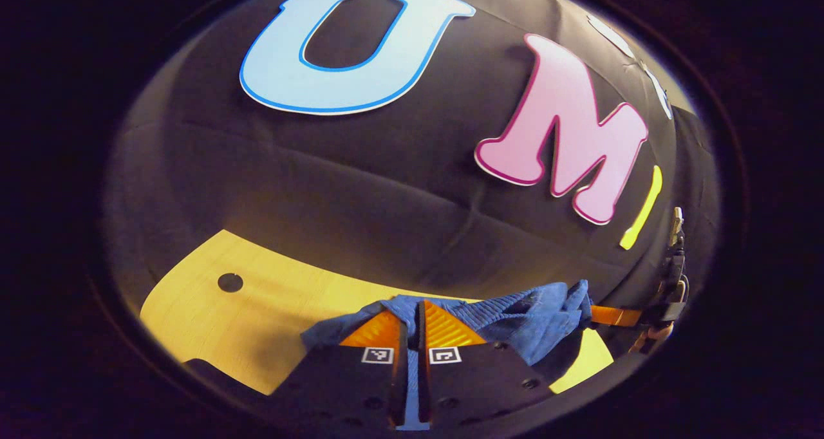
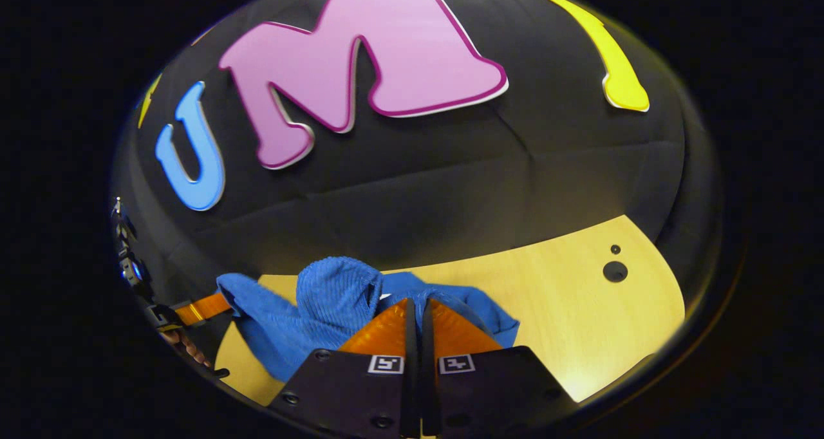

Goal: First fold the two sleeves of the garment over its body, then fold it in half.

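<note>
One blue corduroy garment (image 1: 515, 320) hung bunched between two grippers above a pale wooden table (image 1: 257, 310), in front of the black cloth wall (image 1: 322, 188). Its long axis ran crosswise from one gripper to the other, sagging slightly in the middle, so that no collar, hem or sleeve could be told apart.

In the left gripper view, the left gripper (image 1: 412, 310) had its two orange fingers pressed together, with a strip of blue fabric showing in the narrow slit between them; the cloth spread to the right toward the right gripper (image 1: 595, 315), whose orange finger met the far end of the fabric.

In the right gripper view, the right gripper (image 2: 417, 307) likewise had two orange fingers closed on the garment (image 2: 335, 297), a ribbed fold rising just left of them. The fabric stretched left to the left gripper (image 2: 222, 302), held by a hand (image 2: 183, 344) at the edge of the view.

The table (image 2: 553, 304) carried two dark round holes (image 2: 615, 271), one large and one small.
</note>
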`<move>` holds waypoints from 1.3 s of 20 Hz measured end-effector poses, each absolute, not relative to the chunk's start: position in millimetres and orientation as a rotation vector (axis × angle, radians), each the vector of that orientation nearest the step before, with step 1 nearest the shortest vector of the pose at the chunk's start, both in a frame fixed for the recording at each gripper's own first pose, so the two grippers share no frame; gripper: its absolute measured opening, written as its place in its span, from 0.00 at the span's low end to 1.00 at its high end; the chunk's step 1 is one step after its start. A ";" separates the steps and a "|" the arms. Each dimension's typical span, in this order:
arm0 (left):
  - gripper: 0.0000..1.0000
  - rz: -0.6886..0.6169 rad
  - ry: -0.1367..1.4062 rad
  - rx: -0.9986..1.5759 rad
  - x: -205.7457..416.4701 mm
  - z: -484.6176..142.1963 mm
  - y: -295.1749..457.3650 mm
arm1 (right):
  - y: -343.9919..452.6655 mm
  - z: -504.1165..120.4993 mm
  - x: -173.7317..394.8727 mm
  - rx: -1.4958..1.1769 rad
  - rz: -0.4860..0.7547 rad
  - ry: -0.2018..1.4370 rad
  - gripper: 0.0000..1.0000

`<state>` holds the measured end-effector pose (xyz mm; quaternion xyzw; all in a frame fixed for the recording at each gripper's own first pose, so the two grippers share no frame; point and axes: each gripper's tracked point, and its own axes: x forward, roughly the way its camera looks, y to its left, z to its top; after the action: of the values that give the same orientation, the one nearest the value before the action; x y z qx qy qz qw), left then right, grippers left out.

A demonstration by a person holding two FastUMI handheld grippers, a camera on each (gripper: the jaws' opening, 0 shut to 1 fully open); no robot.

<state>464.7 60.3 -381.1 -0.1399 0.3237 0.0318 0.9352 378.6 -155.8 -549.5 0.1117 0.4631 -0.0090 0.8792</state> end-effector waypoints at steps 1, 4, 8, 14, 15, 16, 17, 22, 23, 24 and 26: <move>0.10 0.061 0.671 -0.288 475.2 -397.7 64.6 | -161.7 -562.1 385.5 0.251 -0.055 0.966 0.29; 0.82 0.112 0.782 -0.222 455.9 -428.9 77.3 | -173.0 -564.8 385.9 0.286 -0.109 0.932 1.00; 0.85 0.101 0.670 -0.137 418.6 -384.0 64.5 | -187.7 -492.1 367.4 0.254 -0.148 0.694 0.97; 0.79 0.093 0.339 0.008 298.4 -246.0 36.0 | -156.5 -346.4 278.5 0.160 -0.103 0.382 0.96; 0.82 0.124 0.343 0.032 266.0 -242.3 35.7 | -154.3 -326.6 254.4 0.145 -0.134 0.348 0.97; 0.82 0.133 0.346 0.054 235.0 -240.7 32.6 | -148.7 -303.2 226.4 0.150 -0.149 0.304 0.97; 0.82 0.138 0.334 0.065 204.6 -234.0 28.5 | -144.3 -282.6 196.9 0.177 -0.172 0.276 0.97; 0.82 0.075 0.377 -0.054 81.6 -194.4 -6.1 | -115.1 -222.2 72.2 0.128 -0.172 0.350 0.96; 0.82 0.077 0.372 -0.064 66.2 -180.7 -7.0 | -105.0 -207.3 58.6 0.099 -0.139 0.356 0.96; 0.82 0.073 0.361 -0.062 50.9 -168.3 -7.2 | -94.8 -195.8 46.3 0.080 -0.108 0.366 0.96; 0.82 0.087 0.326 -0.033 25.5 -142.2 -4.4 | -73.6 -172.2 25.6 0.072 -0.048 0.360 0.96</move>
<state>25.5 -4.4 -142.2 -0.0165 0.1621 0.0431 0.9857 25.6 -73.6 -172.2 0.0358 0.1790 -0.0237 0.9829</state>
